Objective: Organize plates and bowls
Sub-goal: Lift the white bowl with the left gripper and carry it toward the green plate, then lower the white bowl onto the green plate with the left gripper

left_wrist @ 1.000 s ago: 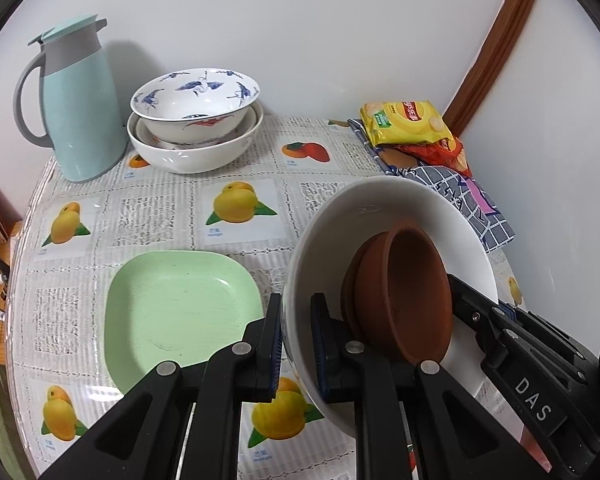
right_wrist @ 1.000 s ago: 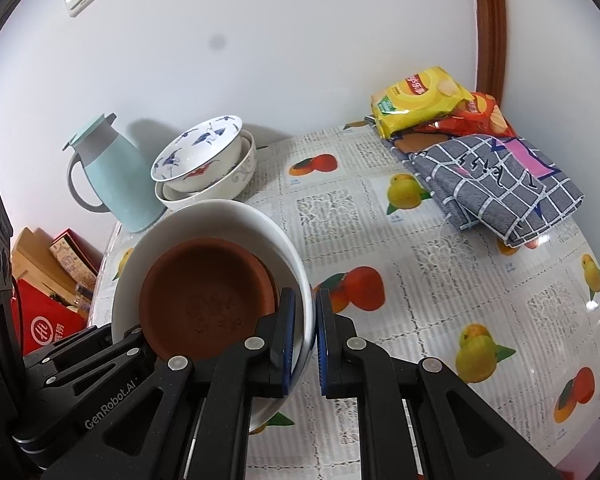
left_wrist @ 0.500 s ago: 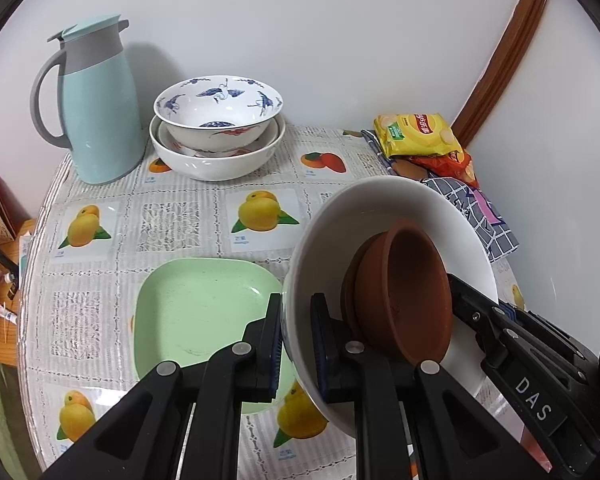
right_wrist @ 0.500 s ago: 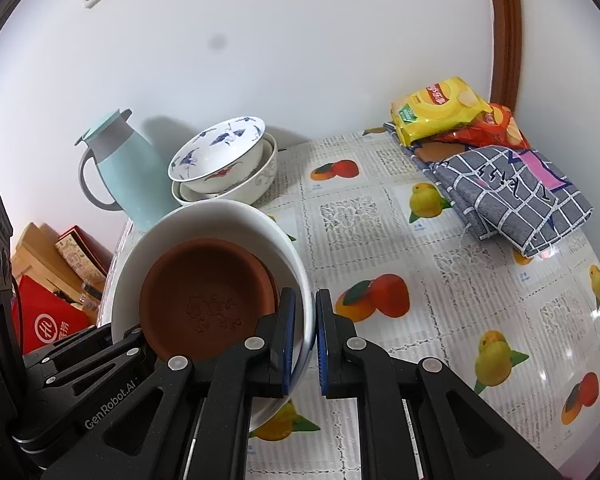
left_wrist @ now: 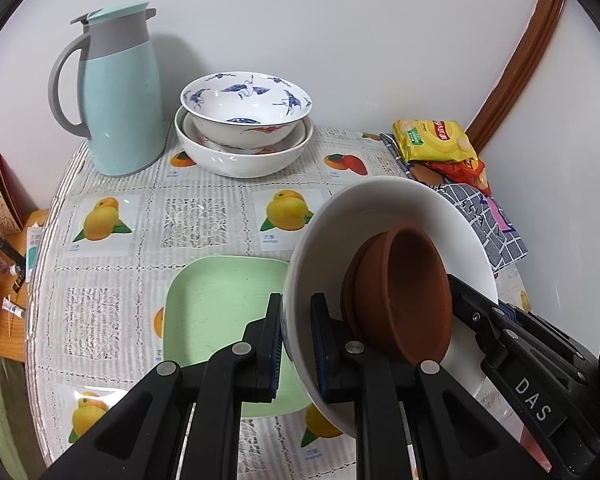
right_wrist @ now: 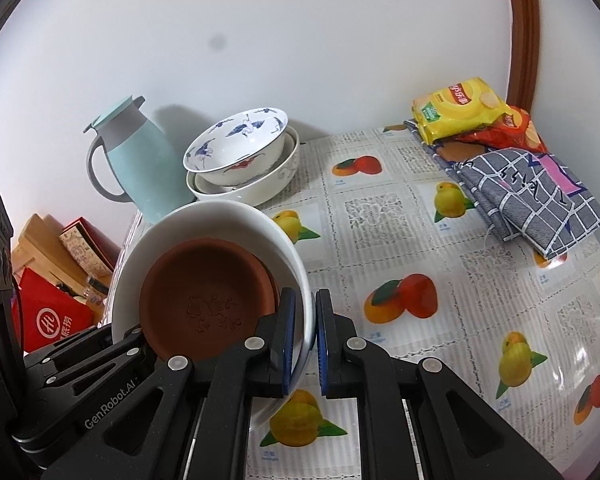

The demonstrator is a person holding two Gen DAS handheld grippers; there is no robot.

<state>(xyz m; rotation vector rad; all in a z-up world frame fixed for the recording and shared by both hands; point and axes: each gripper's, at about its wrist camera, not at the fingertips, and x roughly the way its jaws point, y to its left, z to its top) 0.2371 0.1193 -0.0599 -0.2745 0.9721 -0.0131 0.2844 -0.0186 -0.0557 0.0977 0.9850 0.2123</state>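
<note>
A large white bowl (left_wrist: 384, 208) (right_wrist: 228, 220) hangs above the table with a brown clay dish (left_wrist: 404, 292) (right_wrist: 204, 292) lying inside it. My left gripper (left_wrist: 296, 344) is shut on its left rim. On the opposite rim my right gripper (right_wrist: 305, 340) is shut as well. Under the bowl's left side a pale green square plate (left_wrist: 216, 312) lies on the tablecloth. At the back, against the wall, a blue-patterned bowl (left_wrist: 246, 106) (right_wrist: 236, 144) sits nested in a stack of white bowls (left_wrist: 244, 156) (right_wrist: 260, 188).
A light blue jug (left_wrist: 116, 104) (right_wrist: 140, 164) stands left of the stack. Snack bags (left_wrist: 436, 144) (right_wrist: 464, 108) and a checked cloth (left_wrist: 488, 224) (right_wrist: 528, 200) lie at the right wall. Beyond the table's left edge (left_wrist: 44, 248) are a red box and small items.
Both grippers have carried the white bowl with the clay dish toward the bowl stack and the jug, which look nearer. The green plate lies further under the bowl. The grips are unchanged.
</note>
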